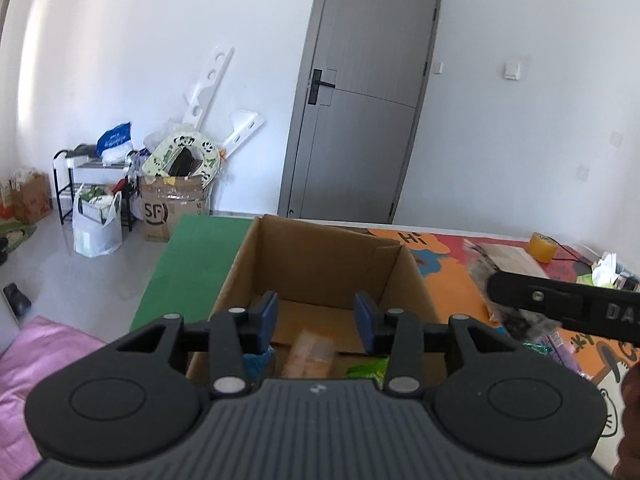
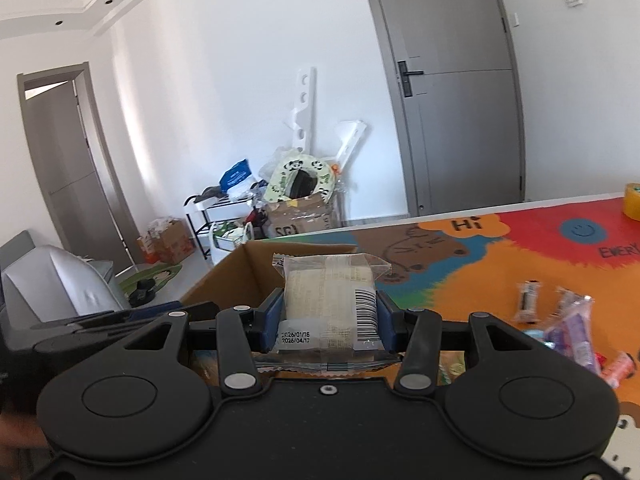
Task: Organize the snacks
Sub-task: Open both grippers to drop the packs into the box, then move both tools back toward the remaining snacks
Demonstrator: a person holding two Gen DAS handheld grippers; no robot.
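An open cardboard box [image 1: 320,264] stands on the colourful mat; it also shows in the right wrist view [image 2: 240,276]. My left gripper [image 1: 316,316] is open and empty above the box's near edge. A tan wrapped snack [image 1: 312,354] looks blurred below it, inside the box beside a green packet [image 1: 368,370]. My right gripper [image 2: 326,316] is shut on a clear-wrapped pale cake snack [image 2: 330,300] with a barcode, held by the box's right side. In the left wrist view the right gripper's finger [image 1: 560,300] and its snack [image 1: 496,256] show at right.
Several small wrapped snacks [image 2: 568,320] lie on the mat [image 2: 480,264] to the right. A yellow tape roll [image 1: 542,247] sits at the far edge of the mat. A green board [image 1: 192,264] lies left of the box. Clutter and a grey door [image 1: 360,92] stand beyond.
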